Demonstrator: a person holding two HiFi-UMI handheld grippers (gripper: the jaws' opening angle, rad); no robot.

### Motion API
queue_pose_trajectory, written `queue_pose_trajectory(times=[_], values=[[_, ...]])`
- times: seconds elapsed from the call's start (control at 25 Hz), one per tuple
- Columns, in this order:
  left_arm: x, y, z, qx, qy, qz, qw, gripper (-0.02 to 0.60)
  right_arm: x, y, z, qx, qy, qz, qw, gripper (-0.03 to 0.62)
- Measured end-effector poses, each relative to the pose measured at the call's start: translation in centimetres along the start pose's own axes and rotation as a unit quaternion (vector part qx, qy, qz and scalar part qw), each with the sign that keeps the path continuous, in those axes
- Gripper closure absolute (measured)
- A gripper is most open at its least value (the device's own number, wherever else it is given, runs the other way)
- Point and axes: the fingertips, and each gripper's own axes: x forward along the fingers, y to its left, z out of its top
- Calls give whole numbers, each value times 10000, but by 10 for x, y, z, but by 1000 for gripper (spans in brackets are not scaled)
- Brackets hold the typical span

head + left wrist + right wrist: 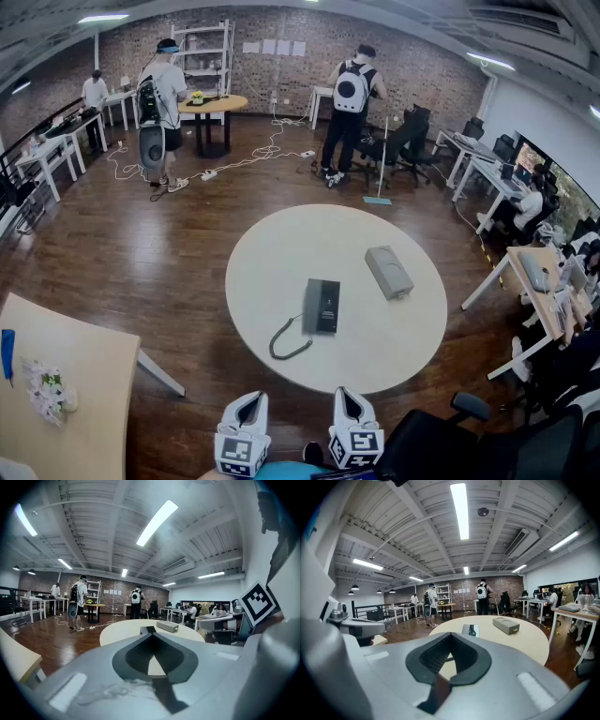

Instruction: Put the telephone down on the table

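Note:
A dark grey telephone (pixel 321 306) lies flat near the middle of the round white table (pixel 272 253). Its coiled cord (pixel 286 343) curls toward the near edge. The phone also shows beyond the jaws in the left gripper view (pixel 148 630) and in the right gripper view (pixel 470 630). My left gripper (pixel 246 405) and right gripper (pixel 349 401) hang side by side just short of the table's near edge, well back from the phone. Both are shut with nothing between the jaws, as the left gripper (pixel 151 634) and right gripper (pixel 451 635) show in their own views.
A grey box (pixel 388 271) lies on the table right of the phone. A light wooden desk (pixel 56 375) stands at the near left and a black office chair (pixel 511 441) at the near right. People stand at far tables, and cables (pixel 234 161) trail on the floor.

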Motion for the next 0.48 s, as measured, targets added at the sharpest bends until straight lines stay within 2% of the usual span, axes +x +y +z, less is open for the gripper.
queue_pose_trajectory(times=[0.12, 0.48], values=[[-11, 14, 13, -28, -16, 23, 10000, 571, 1, 13, 1, -13, 5, -43, 10000, 600], [-23, 50, 9, -122, -149, 58, 9998, 571, 9, 33, 9, -109, 21, -192, 9998, 600]])
